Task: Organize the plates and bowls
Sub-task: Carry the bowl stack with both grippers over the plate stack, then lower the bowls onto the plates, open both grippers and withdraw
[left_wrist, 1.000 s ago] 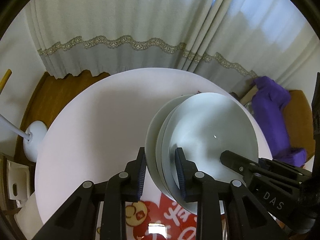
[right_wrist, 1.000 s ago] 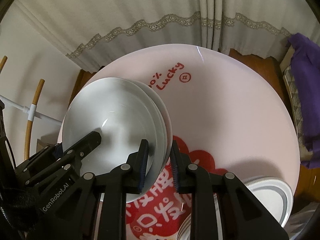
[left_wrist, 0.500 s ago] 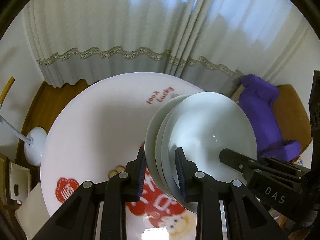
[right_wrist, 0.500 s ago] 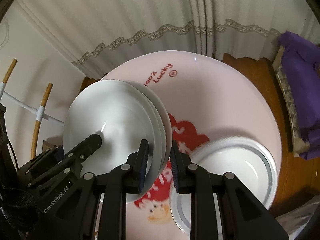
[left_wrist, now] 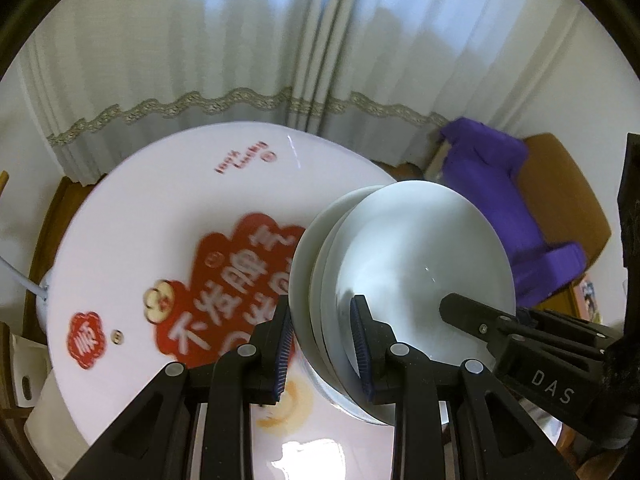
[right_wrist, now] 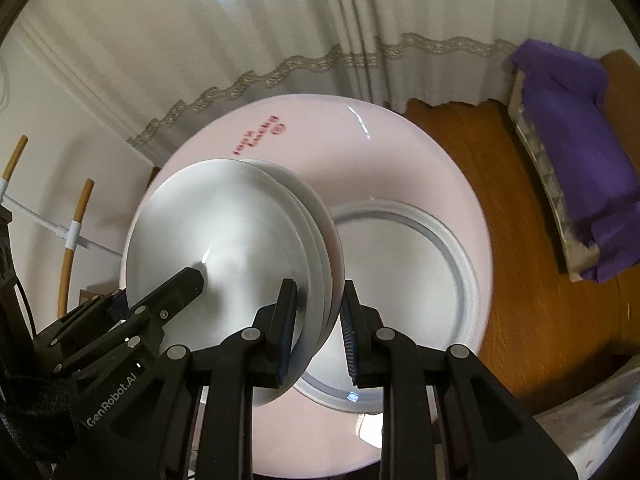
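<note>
A stack of three white bowls (left_wrist: 416, 264) is held in the air above the round pink table (left_wrist: 160, 200). My left gripper (left_wrist: 322, 340) is shut on the stack's left rim. My right gripper (right_wrist: 316, 324) is shut on its opposite rim, and the stack (right_wrist: 224, 236) fills the left of the right wrist view. A white plate with a grey band (right_wrist: 404, 264) lies on the table (right_wrist: 360, 148) below and to the right of the stack. Each gripper's far finger shows inside the top bowl in the other's view.
The table carries a red printed design (left_wrist: 224, 280). A pale curtain (left_wrist: 280, 60) hangs behind it. A purple cloth (right_wrist: 576, 148) lies over furniture at the right on the wooden floor (right_wrist: 520, 240). A white rack with wooden rods (right_wrist: 72, 232) stands left.
Both grippers have lifted the bowl stack higher and drawn it back. More of the table and its red print has come into view, and the banded plate now shows fully below.
</note>
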Motion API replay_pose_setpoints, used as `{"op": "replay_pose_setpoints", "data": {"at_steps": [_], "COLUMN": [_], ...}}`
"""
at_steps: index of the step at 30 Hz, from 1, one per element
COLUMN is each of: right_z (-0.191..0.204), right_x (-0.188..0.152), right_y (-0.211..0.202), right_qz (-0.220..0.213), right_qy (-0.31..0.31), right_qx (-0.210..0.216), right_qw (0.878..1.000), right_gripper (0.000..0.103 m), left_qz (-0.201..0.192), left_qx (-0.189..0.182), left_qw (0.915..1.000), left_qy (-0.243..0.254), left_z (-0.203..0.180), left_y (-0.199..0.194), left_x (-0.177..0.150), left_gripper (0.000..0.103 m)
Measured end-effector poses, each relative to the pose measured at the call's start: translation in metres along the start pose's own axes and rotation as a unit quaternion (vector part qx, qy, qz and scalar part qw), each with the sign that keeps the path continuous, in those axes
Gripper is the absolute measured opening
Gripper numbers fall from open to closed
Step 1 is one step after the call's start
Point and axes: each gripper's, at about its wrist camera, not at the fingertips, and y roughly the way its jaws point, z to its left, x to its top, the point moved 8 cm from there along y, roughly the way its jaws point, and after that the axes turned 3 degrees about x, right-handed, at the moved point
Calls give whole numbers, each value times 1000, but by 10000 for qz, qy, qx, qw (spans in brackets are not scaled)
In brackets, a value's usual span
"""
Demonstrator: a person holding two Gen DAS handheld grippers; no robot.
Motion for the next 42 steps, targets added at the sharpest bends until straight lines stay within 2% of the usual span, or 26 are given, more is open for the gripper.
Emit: {"op": "replay_pose_setpoints", "data": {"at_steps": [10,20,34,42], "right_z": [-45,-59,-59,-57], "right_x": [-17,-27,-22,-20], "right_y": [9,26,31,33], "right_qz": [170,379,457,364], "right_qy": [191,267,286,172], "right_qx": [-195,-227,-238,-439], "right_qw": [9995,9987,9983,9982], "right_gripper": [21,21,22,27], "left_qz": [343,542,596,424], "left_qx": [-60,-3,-88,-2], "left_qw": [9993,9984,9982,9990], "left_qy": [162,162,74,169], "left_z": [-36,-48,-45,-48], "left_y": [37,69,81,77], "left_x": [-4,-6,-3,0], "left_gripper": [24,24,28,33]}}
